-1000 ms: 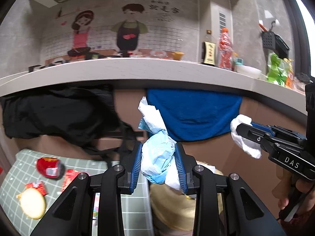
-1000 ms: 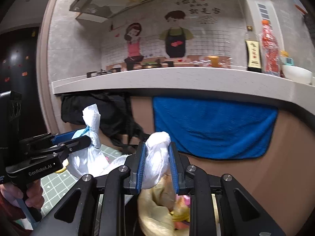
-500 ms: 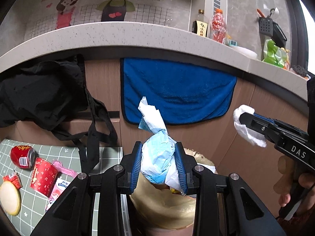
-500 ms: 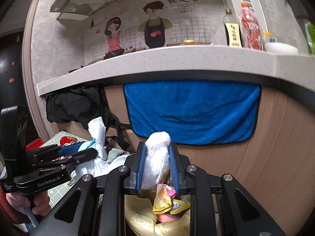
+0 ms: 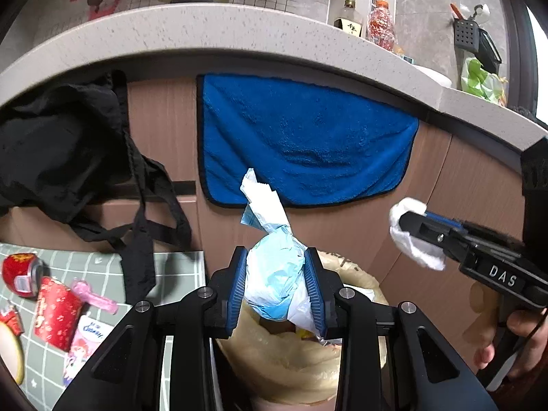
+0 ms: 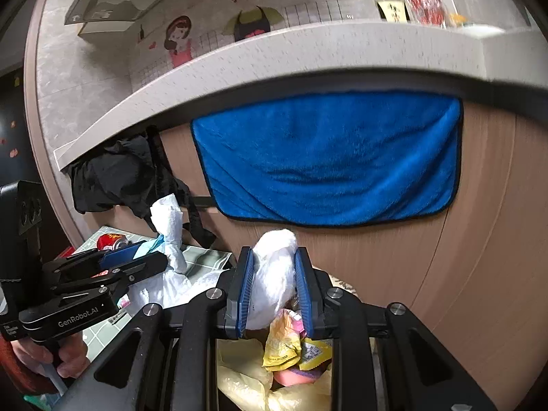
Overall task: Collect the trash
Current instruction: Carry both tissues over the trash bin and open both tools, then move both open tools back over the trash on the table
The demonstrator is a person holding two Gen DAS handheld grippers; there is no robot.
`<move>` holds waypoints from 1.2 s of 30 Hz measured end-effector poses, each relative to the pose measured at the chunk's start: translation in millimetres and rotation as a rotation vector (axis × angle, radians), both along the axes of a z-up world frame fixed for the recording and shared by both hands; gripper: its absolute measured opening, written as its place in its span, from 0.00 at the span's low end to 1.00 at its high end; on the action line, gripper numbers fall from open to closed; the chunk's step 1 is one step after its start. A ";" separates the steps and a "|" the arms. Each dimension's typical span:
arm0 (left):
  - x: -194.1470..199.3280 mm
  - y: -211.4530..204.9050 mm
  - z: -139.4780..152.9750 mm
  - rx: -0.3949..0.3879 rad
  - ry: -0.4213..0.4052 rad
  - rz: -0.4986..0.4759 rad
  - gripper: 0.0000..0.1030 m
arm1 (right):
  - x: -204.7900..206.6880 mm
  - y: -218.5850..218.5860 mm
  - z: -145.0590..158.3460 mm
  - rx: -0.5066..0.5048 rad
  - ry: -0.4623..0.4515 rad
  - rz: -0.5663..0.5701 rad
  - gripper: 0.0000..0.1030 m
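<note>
Left wrist: left claw (image 5: 276, 286) clamped on blue-white bag (image 5: 274, 274), tilted downward.

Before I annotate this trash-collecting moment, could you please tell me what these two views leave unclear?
- Bin: left wrist view, body hidden by the left gripper and its blue-white wad.
- Bin contents: right wrist view, partly covered by the right gripper and white wad.
- Bottle labels: right wrist view, blurred.
- Floor trash: left wrist view, cut by the edge.
</note>
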State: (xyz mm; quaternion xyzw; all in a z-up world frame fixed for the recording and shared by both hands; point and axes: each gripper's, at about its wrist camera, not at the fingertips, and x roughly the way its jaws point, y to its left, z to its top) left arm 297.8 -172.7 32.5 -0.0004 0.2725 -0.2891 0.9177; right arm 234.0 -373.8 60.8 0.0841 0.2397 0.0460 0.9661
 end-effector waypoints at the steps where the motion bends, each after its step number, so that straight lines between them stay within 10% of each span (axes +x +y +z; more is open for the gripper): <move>1: 6.2 -0.3 -2.3 -0.020 0.021 -0.019 0.34 | 2.2 -2.0 -2.3 0.013 0.004 -0.001 0.23; 3: 21.8 -1.5 -9.9 -0.052 0.095 -0.070 0.39 | 6.9 -6.7 -7.8 0.044 0.010 -0.016 0.27; 5: 40.1 -0.1 -20.6 -0.078 0.198 -0.102 0.47 | 14.5 -11.2 -14.2 0.083 0.038 -0.025 0.51; 9: 54.8 14.3 -28.7 -0.127 0.265 -0.046 0.49 | 21.7 -14.8 -28.8 0.142 0.079 0.000 0.52; 25: 4.8 145.1 3.2 0.018 0.005 0.219 0.49 | 7.9 40.3 5.7 0.044 -0.033 0.016 0.52; 36: 17.3 328.6 -13.6 -0.037 0.061 0.443 0.49 | 36.7 161.2 18.5 0.003 -0.037 0.217 0.52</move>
